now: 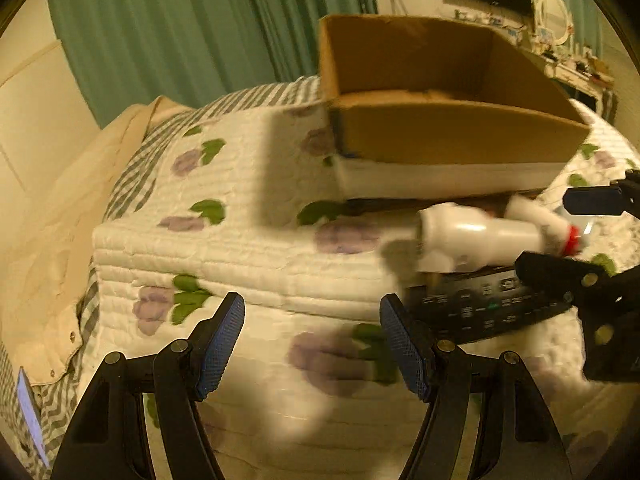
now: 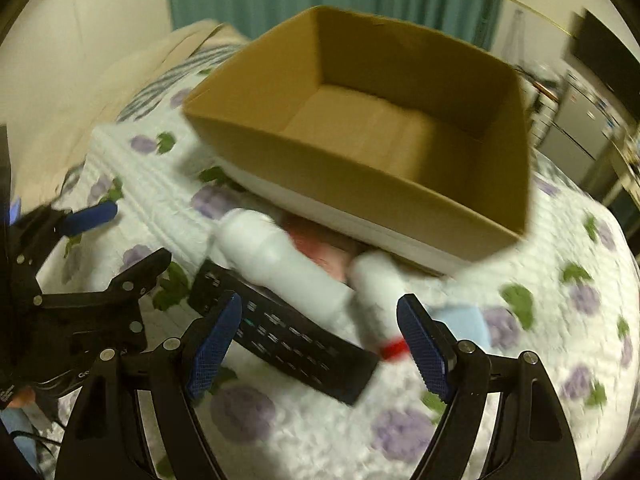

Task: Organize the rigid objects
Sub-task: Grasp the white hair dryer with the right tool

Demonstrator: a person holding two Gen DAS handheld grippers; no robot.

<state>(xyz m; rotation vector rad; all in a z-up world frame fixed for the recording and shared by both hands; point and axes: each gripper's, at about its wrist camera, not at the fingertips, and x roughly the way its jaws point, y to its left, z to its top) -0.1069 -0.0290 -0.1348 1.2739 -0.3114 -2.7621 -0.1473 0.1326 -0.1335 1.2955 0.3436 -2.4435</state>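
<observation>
An open, empty cardboard box (image 1: 452, 136) (image 2: 360, 184) sits on a floral quilt. In front of it lie a white bottle (image 1: 472, 236) (image 2: 280, 256), a second white bottle with a red cap band (image 1: 556, 228) (image 2: 380, 304), and a black remote control (image 1: 480, 312) (image 2: 296, 340). My left gripper (image 1: 312, 344) is open and empty above the quilt, left of the remote. My right gripper (image 2: 320, 344) is open, with the remote and the red-banded bottle between its fingers below; it also shows in the left wrist view (image 1: 560, 232). The left gripper shows at the left of the right wrist view (image 2: 116, 236).
The quilt (image 1: 240, 240) (image 2: 560, 320) covers a bed. A beige pillow (image 1: 48, 240) lies at the left. A pale blue object (image 2: 464, 320) and a pinkish item (image 2: 316, 248) lie near the bottles. Green curtains (image 1: 180, 32) hang behind, and a cluttered dresser (image 1: 568, 56) stands at the far right.
</observation>
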